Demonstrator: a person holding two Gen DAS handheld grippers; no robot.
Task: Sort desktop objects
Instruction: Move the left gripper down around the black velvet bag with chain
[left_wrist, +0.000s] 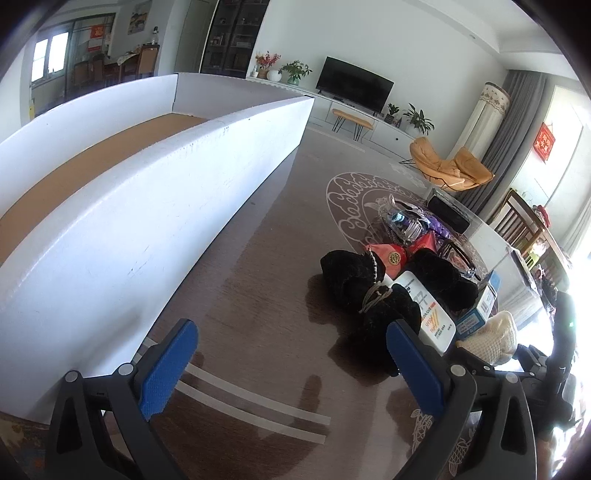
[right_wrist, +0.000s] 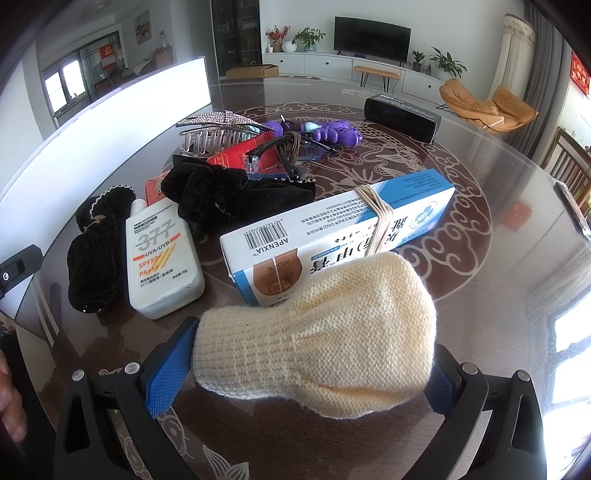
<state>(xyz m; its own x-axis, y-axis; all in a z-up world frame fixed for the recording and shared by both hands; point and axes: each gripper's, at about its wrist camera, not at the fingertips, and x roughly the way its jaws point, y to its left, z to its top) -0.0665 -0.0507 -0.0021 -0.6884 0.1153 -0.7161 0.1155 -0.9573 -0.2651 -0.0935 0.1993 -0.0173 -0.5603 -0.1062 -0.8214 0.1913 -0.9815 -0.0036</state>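
A cream knitted piece (right_wrist: 317, 343) lies on the glass table between the fingers of my right gripper (right_wrist: 304, 380), which is open wide around it; whether the blue pads (right_wrist: 170, 373) touch it I cannot tell. Just beyond it are a blue and white carton (right_wrist: 332, 229) bound with a rubber band, a white sunscreen bottle (right_wrist: 162, 258) and black velvet hair ties (right_wrist: 96, 251). My left gripper (left_wrist: 291, 369) is open and empty over the bare table, beside the large white box (left_wrist: 147, 221). The pile lies to its right, with the sunscreen bottle (left_wrist: 428, 314) and the knitted piece (left_wrist: 491, 336).
Farther back in the pile are a black velvet cloth (right_wrist: 236, 199), a silver hair claw (right_wrist: 218, 133), glasses (right_wrist: 277, 155), a red packet (right_wrist: 232, 157), a purple toy (right_wrist: 332, 133) and a black box (right_wrist: 402, 116). The white box (right_wrist: 110, 122) walls the table's left side.
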